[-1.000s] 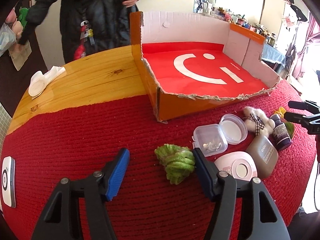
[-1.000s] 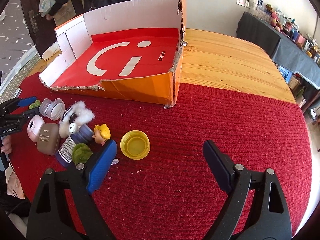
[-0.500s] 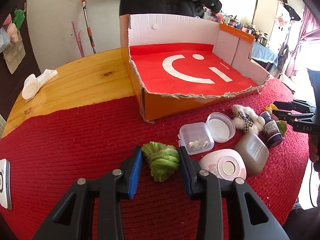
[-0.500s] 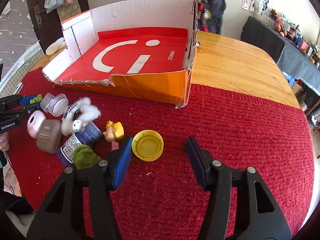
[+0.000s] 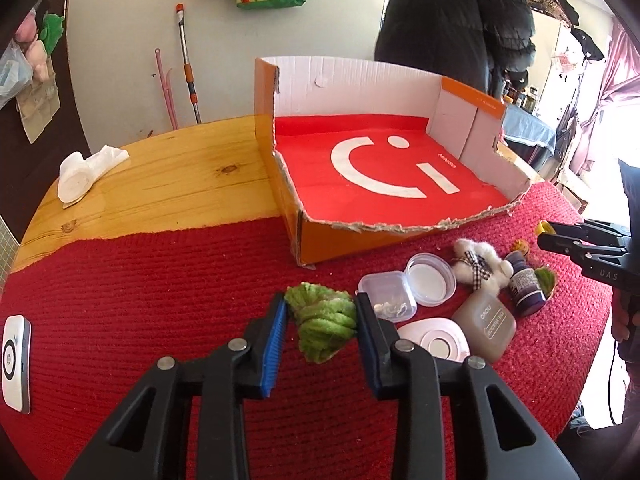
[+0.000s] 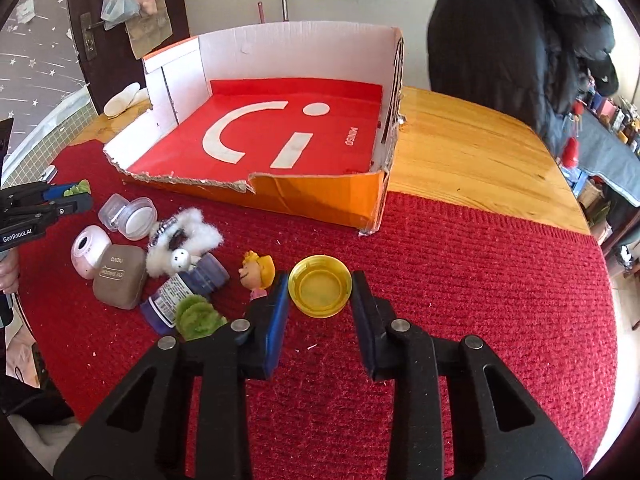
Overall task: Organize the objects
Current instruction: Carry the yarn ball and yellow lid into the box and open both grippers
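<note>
My left gripper [image 5: 322,312] is shut on a green yarn bundle [image 5: 324,322] and holds it just above the red knitted mat [image 5: 140,304]. My right gripper [image 6: 320,292] is shut on a yellow lid [image 6: 320,291] that lies on the mat. An orange cardboard box [image 5: 384,236] with a red floor and a torn front wall stands behind both; it also shows in the right wrist view [image 6: 320,200]. Between the grippers lie a clear plastic case [image 5: 388,302], a white fluffy toy [image 5: 478,268], a purple bottle [image 5: 524,284], a brown bottle [image 5: 486,328] and a pink round case [image 5: 434,342].
A blonde figurine [image 6: 258,274] and a green pompom [image 6: 196,316] lie left of my right gripper. A white device [image 5: 14,362] sits at the mat's left edge. A crumpled tissue [image 5: 86,170] lies on the bare wood. A person in a black coat [image 5: 452,20] stands behind the box.
My left gripper closed on the yarn bundle and lifted it slightly. My right gripper moved to the yellow lid and closed around it. The person behind the table walked across.
</note>
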